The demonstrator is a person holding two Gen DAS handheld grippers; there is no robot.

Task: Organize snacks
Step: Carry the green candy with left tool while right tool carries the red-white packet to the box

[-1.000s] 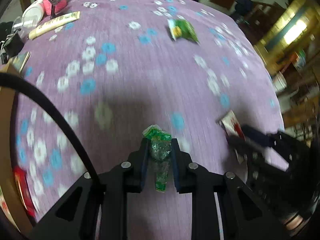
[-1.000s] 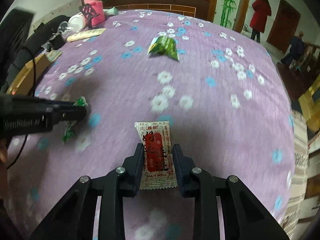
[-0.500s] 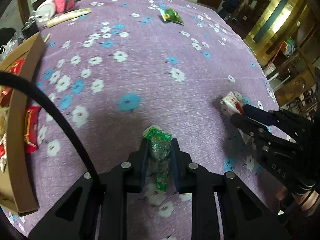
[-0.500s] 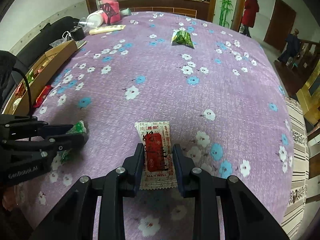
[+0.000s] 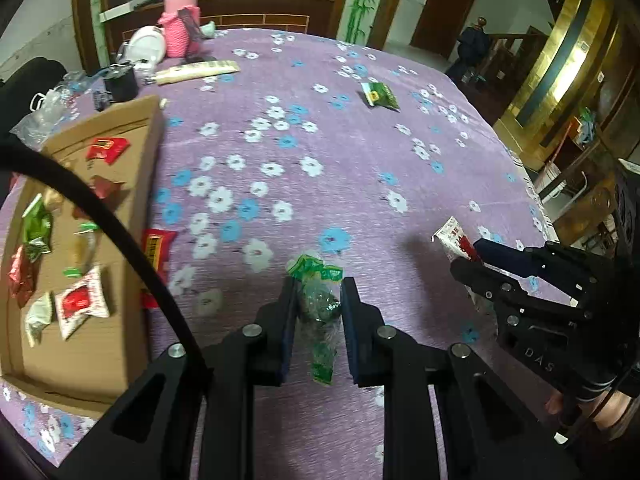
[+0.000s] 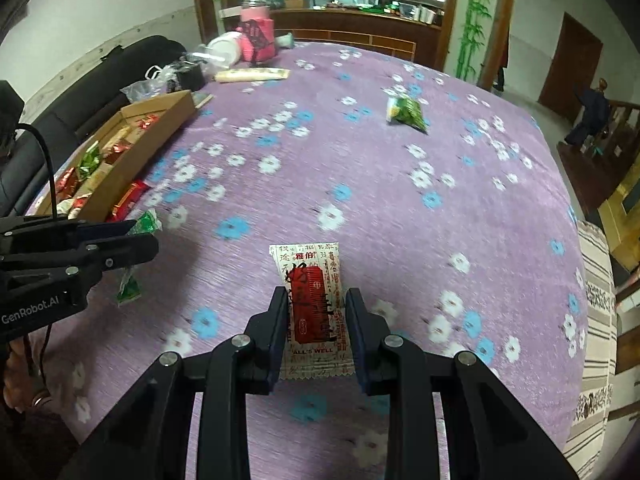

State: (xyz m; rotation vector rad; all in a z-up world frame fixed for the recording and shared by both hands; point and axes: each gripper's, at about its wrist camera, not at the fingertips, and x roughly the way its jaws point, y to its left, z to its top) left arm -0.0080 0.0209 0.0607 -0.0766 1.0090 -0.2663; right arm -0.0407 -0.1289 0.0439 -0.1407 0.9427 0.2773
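Note:
My left gripper [image 5: 318,300] is shut on a green candy wrapper [image 5: 318,308] and holds it above the purple flowered tablecloth; it also shows in the right wrist view [image 6: 136,236]. My right gripper [image 6: 316,308] is shut on a white and red snack sachet [image 6: 314,300], which also shows in the left wrist view [image 5: 454,238]. A cardboard tray [image 5: 136,184] with several snacks lies at the left, also in the right wrist view [image 6: 160,120]. A red packet [image 5: 156,248] lies against its outer wall. A green snack bag [image 5: 378,96] lies far across the table.
A pink container [image 5: 180,36], a white plate [image 5: 146,42], a black cup [image 5: 120,84] and a long beige pack [image 5: 198,72] stand at the table's far left. A black cable [image 5: 100,216] crosses the tray. The table edge runs along the right.
Both grippers have lifted and pulled back with their snacks, so more of the table shows. The cardboard tray has come fully into view at the left.

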